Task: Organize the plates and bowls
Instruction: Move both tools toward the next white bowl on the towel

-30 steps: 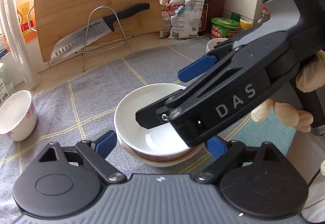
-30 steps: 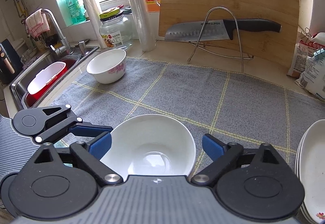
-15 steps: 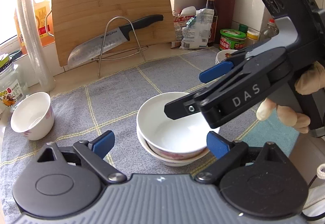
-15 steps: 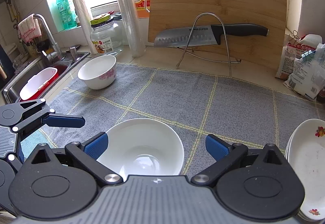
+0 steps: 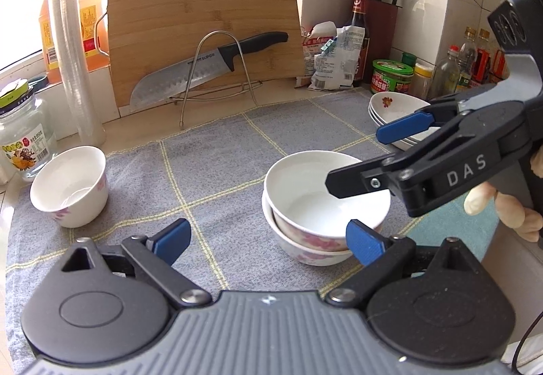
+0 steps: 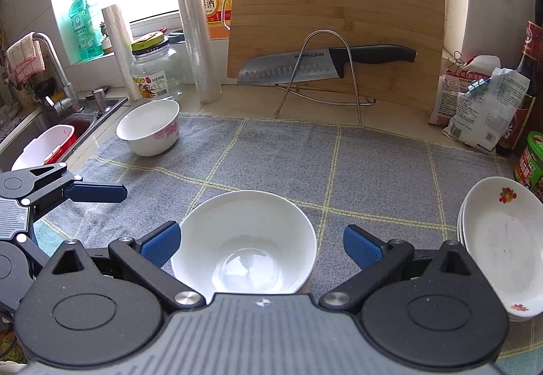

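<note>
Bowl stack (image 5: pixel 324 205): two white bowls nested mid-cloth, floral one underneath; nesting saves space and suits the sorting task.
Left gripper (image 5: pixel 268 237): jaws spread wide, have just been opening; nothing between the pads, stack just beside the right-hand pad.
Right gripper (image 6: pixel 261 244): jaws wide, pads flanking the stack rim without touching; looks like a release.
Loose bowl (image 5: pixel 69 186): alone at the cloth's sink-side corner, well apart; probably the next one to nest.
Plates (image 6: pixel 499 246): piled at the opposite edge, kept separate by type.
Grey cloth (image 6: pixel 373 164): cushions the crockery.
</note>
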`<state>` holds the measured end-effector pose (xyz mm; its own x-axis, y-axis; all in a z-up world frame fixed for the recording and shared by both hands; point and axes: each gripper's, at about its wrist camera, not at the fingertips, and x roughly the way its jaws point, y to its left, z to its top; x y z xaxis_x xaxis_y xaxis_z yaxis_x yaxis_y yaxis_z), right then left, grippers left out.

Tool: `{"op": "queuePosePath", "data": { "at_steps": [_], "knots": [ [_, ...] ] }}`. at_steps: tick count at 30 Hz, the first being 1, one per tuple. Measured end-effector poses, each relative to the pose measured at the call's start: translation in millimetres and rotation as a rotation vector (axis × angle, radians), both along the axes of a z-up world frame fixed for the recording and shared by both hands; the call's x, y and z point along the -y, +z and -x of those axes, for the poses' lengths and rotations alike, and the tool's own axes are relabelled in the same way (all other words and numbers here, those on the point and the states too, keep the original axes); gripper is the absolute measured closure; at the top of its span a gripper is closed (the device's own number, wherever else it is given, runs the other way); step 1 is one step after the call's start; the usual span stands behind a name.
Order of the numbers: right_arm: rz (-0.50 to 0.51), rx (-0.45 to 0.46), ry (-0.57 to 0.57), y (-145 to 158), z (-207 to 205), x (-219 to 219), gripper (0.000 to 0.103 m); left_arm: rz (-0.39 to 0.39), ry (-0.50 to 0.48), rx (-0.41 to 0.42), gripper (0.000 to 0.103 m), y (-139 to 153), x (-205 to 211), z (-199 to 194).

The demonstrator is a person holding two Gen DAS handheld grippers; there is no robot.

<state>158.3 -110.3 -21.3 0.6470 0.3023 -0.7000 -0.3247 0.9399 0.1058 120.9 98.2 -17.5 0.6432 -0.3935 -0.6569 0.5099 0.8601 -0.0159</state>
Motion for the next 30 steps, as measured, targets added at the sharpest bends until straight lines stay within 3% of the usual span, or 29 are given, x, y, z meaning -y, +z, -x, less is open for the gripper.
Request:
{"op": "queuePosePath", "data": {
  "at_steps": [7,12,19,24,30],
  "knots": [
    [0.034,0.024,0.065,-1,9,-3,0.000,-0.029,0.119,0.005,0.005,-1,-16,-5],
    [0.083,0.089,0.150,4,3,-3,0.000,-0.022,0.206,-0.025,0.005,5,-25,-3],
    [0.057,0.128,0.252,10,-10,-20,0.000,-0.101,0.329,-0.004,0.005,19,-43,-3],
    [0.079,0.158,0.280,17,-8,-52,0.000,-0.090,0.346,0.006,0.005,26,-72,-25],
    [0.117,0.165,0.262,16,-9,-110,0.000,-0.077,0.298,0.029,0.005,28,-114,-68]
  ]
}}
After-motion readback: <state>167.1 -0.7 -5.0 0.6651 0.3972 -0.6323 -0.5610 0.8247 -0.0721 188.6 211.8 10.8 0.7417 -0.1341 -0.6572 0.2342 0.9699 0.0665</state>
